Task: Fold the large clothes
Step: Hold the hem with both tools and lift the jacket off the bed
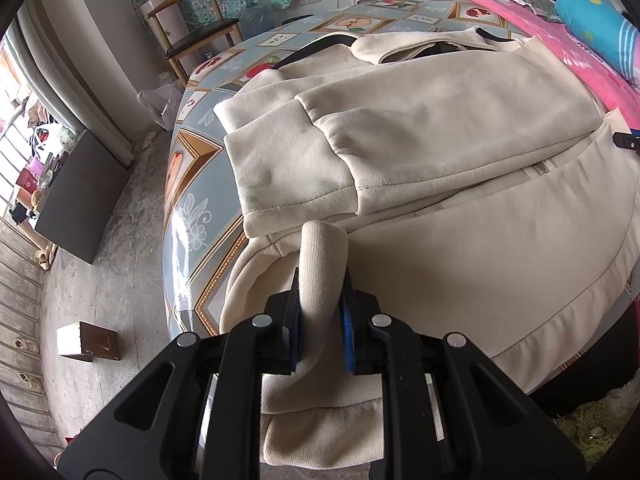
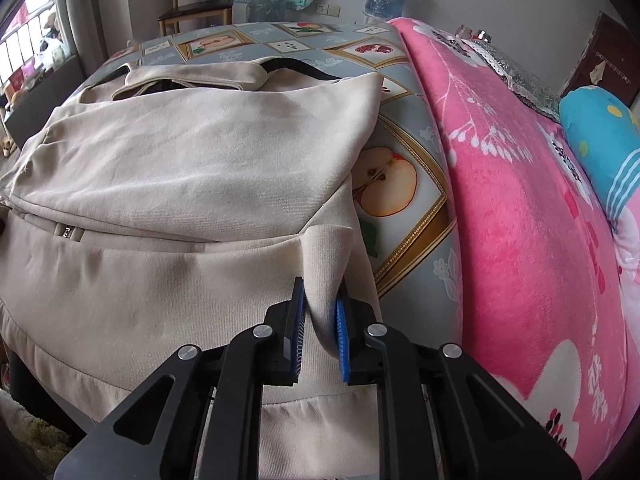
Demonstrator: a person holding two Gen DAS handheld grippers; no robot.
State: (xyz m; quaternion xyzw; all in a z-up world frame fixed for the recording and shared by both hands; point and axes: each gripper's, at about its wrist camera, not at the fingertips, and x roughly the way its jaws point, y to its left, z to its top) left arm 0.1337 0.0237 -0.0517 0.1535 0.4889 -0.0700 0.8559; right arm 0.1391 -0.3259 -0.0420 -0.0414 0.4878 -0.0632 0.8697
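A large cream sweatshirt (image 1: pixel 440 208) lies spread on the table, sleeves folded across its body; it also fills the right wrist view (image 2: pixel 180 168). My left gripper (image 1: pixel 322 304) is shut on a pinched fold of the garment's lower left edge, lifted off the table. My right gripper (image 2: pixel 320 308) is shut on a pinched fold at the garment's lower right edge. The right gripper's tip (image 1: pixel 628 140) shows at the far right of the left wrist view.
The table has a blue fruit-print cloth (image 2: pixel 404 184). A pink blanket (image 2: pixel 520 208) and a blue pillow (image 2: pixel 600 136) lie to the right. A wooden chair (image 1: pixel 192 28) stands beyond the table. A small box (image 1: pixel 88 340) and a dark cabinet (image 1: pixel 80 196) stand on the floor at left.
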